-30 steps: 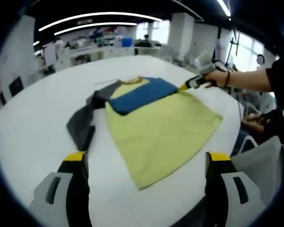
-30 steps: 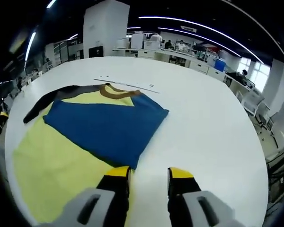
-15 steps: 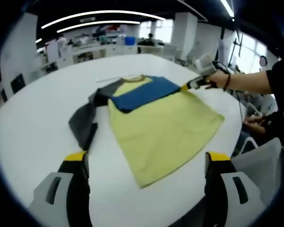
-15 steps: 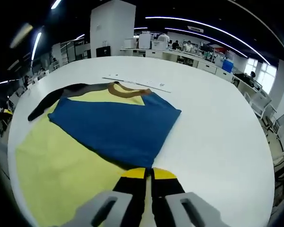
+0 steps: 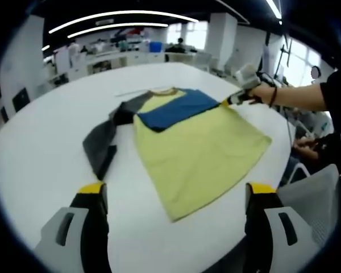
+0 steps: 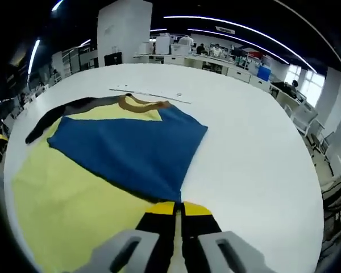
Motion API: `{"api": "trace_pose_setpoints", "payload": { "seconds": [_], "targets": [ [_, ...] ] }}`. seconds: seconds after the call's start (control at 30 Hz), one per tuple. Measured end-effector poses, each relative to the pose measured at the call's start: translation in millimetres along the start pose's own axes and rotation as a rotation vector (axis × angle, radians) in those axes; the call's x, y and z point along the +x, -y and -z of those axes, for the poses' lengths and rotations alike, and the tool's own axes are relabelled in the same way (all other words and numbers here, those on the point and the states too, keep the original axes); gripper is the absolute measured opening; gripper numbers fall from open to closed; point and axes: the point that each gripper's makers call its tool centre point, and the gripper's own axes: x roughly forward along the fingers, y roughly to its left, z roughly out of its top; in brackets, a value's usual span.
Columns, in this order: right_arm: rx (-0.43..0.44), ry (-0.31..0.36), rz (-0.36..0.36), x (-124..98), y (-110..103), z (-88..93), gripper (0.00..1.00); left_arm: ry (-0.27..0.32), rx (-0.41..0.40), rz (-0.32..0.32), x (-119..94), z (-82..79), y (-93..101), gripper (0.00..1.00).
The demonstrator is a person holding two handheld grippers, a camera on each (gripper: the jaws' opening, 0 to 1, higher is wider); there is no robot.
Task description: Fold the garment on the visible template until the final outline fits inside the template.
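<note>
A shirt with a yellow body (image 5: 199, 153), a blue sleeve (image 5: 176, 108) folded across its chest and a grey sleeve (image 5: 102, 142) hanging off to one side lies flat on the white round table (image 5: 40, 153). My left gripper (image 5: 176, 189) hovers open over the near table edge, just short of the hem. My right gripper (image 6: 178, 207) is shut on the shirt's edge where the blue sleeve (image 6: 125, 151) tapers to a point over the yellow body (image 6: 62, 199). From the left gripper view, that right gripper (image 5: 224, 103) sits at the shirt's far right side, held by a person's hand.
A thin marked line (image 6: 150, 95) runs on the table beyond the brown collar (image 6: 142, 104). A grey chair (image 5: 312, 193) stands by the table's right edge. Desks and people are far in the background.
My right gripper's jaws, open a second ago, have shut on the shirt's edge at the blue sleeve's tip. My left gripper stays open in place.
</note>
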Motion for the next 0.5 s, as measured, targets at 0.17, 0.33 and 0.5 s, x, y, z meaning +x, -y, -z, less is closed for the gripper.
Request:
{"api": "trace_pose_setpoints", "payload": {
  "seconds": [0.17, 0.33, 0.5],
  "targets": [
    [0.064, -0.001, -0.026, 1, 1, 0.0, 0.0, -0.001, 0.002, 0.003, 1, -0.1, 0.3, 0.97],
    [-0.028, -0.014, 0.001, 2, 9, -0.4, 0.0, -0.006, 0.005, 0.01, 1, 1.2, 1.4, 0.97],
    [-0.014, -0.021, -0.004, 4, 19, -0.7, 0.0, -0.005, 0.005, 0.009, 0, 0.6, -0.3, 0.97]
  ]
}}
